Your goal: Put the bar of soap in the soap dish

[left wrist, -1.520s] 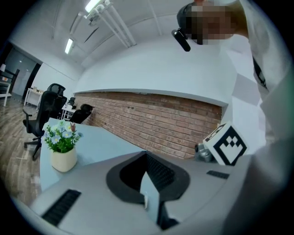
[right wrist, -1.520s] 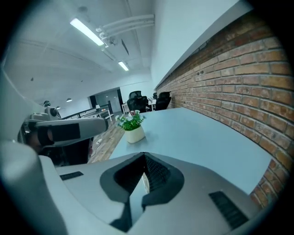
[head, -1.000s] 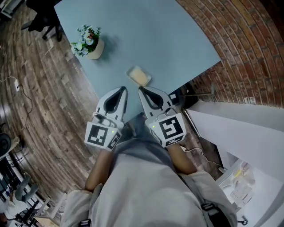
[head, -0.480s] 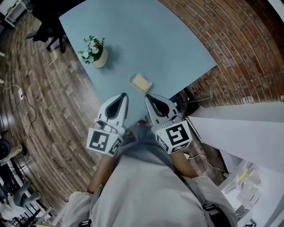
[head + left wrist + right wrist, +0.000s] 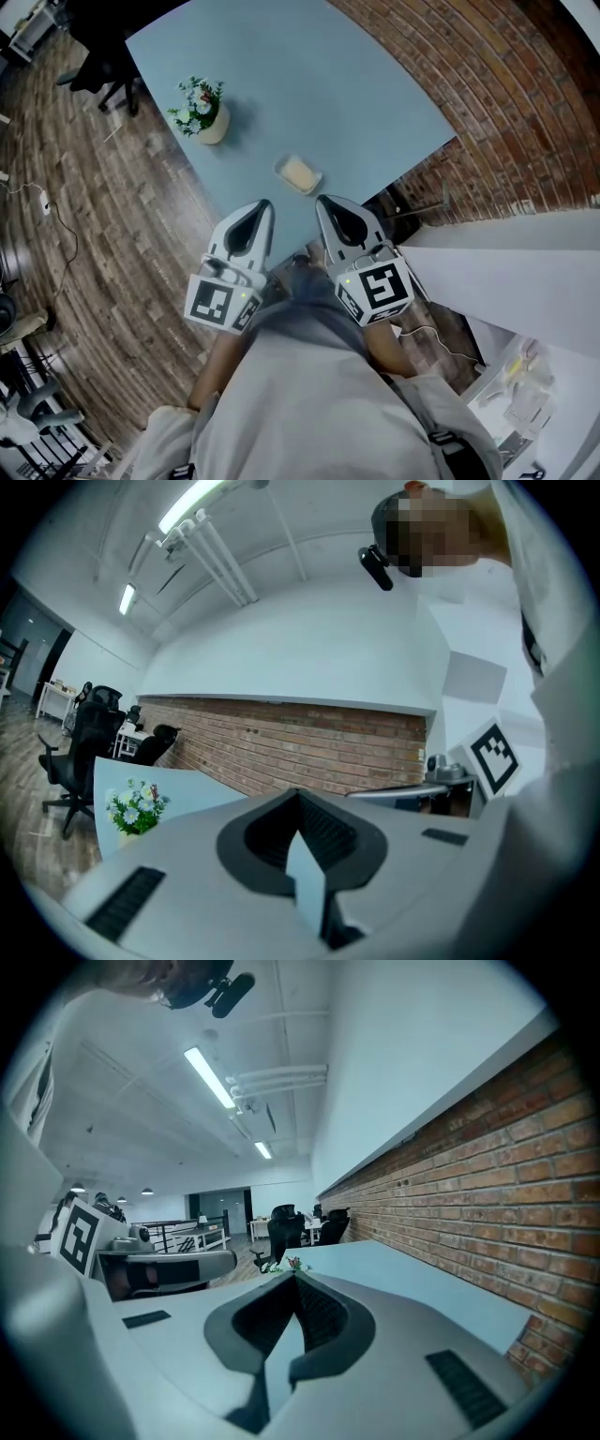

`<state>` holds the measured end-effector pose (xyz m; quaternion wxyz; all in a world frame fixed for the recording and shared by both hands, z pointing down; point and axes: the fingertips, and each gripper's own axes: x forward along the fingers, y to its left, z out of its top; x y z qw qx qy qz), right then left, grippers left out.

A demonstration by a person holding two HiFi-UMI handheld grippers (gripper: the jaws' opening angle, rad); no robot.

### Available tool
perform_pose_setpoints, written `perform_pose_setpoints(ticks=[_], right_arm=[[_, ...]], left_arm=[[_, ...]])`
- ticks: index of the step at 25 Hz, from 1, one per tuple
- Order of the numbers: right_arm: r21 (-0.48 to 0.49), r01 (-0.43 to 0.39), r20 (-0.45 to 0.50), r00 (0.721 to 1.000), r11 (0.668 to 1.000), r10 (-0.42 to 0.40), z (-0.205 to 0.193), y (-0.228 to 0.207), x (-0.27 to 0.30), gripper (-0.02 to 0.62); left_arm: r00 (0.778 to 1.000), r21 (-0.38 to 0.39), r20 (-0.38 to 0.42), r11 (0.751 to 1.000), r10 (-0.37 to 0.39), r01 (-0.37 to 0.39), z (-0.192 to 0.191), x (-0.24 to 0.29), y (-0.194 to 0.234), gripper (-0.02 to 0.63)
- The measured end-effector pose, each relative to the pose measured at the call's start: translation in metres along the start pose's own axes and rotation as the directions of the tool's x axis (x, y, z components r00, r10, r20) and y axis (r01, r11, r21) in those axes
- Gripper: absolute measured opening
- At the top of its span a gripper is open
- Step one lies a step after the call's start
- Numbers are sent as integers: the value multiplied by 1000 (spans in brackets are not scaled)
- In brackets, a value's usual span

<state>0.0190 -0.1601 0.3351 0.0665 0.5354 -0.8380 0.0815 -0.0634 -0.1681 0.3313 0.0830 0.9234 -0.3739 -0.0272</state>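
In the head view a pale yellow bar of soap (image 5: 300, 173) lies in a small whitish soap dish (image 5: 282, 166) on the light blue table (image 5: 356, 84), near its front edge. My left gripper (image 5: 263, 203) and right gripper (image 5: 324, 200) are held side by side just short of that edge, below the dish and apart from it. Both point toward the table. In the left gripper view the left gripper (image 5: 298, 794) has its jaws closed at the tip with nothing in them. The right gripper (image 5: 294, 1277) looks the same in its own view. The soap shows in neither gripper view.
A small pot of flowers (image 5: 202, 111) stands near the table's left edge, also in the left gripper view (image 5: 136, 808). A brick wall (image 5: 525, 103) runs along the right, wooden floor (image 5: 84, 234) to the left. Black office chairs (image 5: 80, 747) stand beyond the table.
Both grippers have drawn back a little from the dish toward the person, the right one drifting rightward. Both stay shut and empty. The soap and dish have not moved.
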Motion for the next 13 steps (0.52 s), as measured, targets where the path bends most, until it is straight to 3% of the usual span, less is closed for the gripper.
perform_pose_setpoints(ticks=[13], right_arm=[[-5,0,51,999,1000,0,25,6,-11,12]], left_arm=[[1000,20,16,1000,1,-1,13,-8,-1,3]])
